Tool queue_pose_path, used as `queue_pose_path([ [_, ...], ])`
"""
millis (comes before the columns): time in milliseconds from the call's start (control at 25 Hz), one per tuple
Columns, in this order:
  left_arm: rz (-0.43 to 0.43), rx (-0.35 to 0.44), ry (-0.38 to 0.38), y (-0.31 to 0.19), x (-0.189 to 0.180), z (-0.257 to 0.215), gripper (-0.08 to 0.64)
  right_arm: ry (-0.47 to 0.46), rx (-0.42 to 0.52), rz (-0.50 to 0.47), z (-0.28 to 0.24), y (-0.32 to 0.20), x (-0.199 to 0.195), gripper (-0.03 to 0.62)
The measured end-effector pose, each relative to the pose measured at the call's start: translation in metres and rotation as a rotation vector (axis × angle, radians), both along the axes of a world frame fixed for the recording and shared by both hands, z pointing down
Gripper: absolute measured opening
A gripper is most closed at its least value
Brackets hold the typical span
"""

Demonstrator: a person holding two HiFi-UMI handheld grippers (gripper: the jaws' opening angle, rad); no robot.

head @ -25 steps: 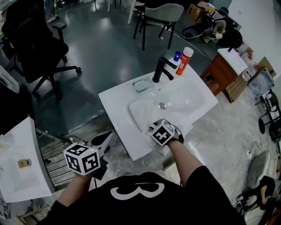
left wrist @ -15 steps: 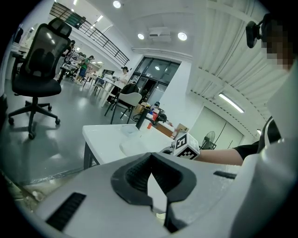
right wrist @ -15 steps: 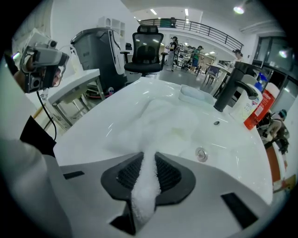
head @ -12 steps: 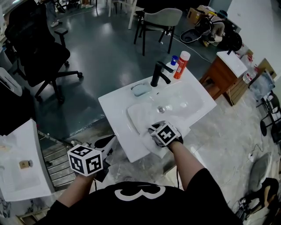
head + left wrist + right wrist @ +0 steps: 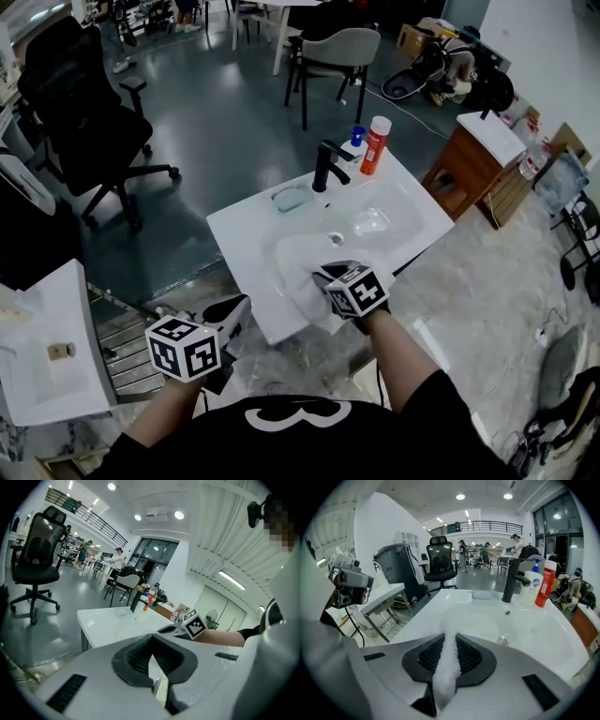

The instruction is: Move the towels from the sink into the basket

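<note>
While the right gripper [image 5: 449,638] hangs over the near part of the white sink [image 5: 242,223], its 2 jaws are clamped narrowly on a fold of white towel [image 5: 446,674]; they have just been closing, and the cloth fills the slit between the ribbed black pads. In the head view the towel [image 5: 298,267] trails from that gripper down into the left of the basin, white against white, so its outline is hard to trace. The drain shows bare on the basin floor, to the right of the cloth.

Off the sink's near left corner, well apart from the towel, the left gripper [image 5: 232,311] is held with its 2 jaws drawn together at the tips, only a thin sliver between the pads and nothing in it.

At the far edge of the sink stand a black faucet [image 5: 324,165], a blue-capped pump bottle [image 5: 354,141] and, just right of it, an orange bottle [image 5: 375,143] with a white cap. A pale blue soap dish [image 5: 292,197] lies left of the faucet. A black office chair [image 5: 80,103] stands far left on the dark floor.
</note>
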State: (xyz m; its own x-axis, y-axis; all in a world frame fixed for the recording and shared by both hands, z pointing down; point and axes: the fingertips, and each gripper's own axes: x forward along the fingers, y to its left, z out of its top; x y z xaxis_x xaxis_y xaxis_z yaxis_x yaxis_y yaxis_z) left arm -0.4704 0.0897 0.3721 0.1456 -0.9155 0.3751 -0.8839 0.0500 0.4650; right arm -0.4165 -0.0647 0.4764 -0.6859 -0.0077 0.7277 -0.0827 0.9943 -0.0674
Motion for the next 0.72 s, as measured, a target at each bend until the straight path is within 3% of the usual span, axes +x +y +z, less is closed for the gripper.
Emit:
queue_pose_path([
  [360,0.024,0.027,-0.018,0.003,0.044,-0.020,0.005,-0.235,-0.062,0.086,-0.071,0.011,0.040,0.066],
  [720,0.074,0.037,-0.022,-0.001,0.100,-0.030,0.006,-0.382,-0.009,0.155,-0.143,0.017,0.108,0.064],
])
